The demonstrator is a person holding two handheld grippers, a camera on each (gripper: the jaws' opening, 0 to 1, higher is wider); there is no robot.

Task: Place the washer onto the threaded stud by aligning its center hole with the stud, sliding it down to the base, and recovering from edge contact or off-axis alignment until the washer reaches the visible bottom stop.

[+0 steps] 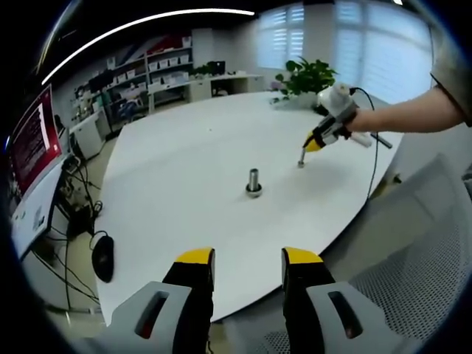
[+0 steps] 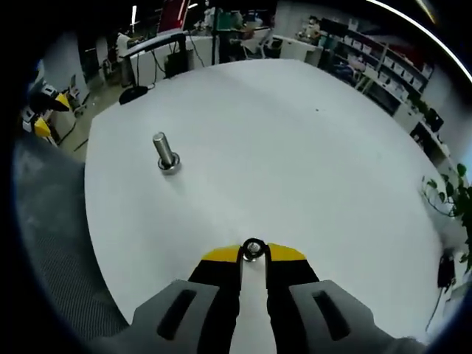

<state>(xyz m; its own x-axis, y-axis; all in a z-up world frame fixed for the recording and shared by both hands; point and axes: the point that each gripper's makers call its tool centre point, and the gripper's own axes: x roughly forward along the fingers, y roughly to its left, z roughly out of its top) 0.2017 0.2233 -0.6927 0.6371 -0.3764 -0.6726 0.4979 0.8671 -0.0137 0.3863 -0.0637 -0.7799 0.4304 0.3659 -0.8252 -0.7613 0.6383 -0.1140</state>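
Your right gripper [image 2: 253, 253] is clamped on what looks like the washer [image 2: 253, 248], well apart from the stud [image 2: 165, 153] (still bare); your left gripper [image 1: 248, 264] is apart, idle.

**Washer pinched, stud across the table**

In the right gripper view we are looking along the right gripper [image 2: 253, 254], whose yellow-tipped jaws are closing together on the washer [image 2: 253, 248]. The small metal ring is sitting right between the tips, its centre hole facing us. The white table [image 2: 310, 162] is spreading out beneath. Up and to the left, the threaded stud [image 2: 164, 153] is standing upright on its round base, well apart from the washer. At the far left edge the left gripper [image 2: 40, 114] is peeking in with its yellow tips. A potted plant [image 2: 450, 195] is showing at the right edge, and shelves [image 2: 398, 63] are lining the room beyond.
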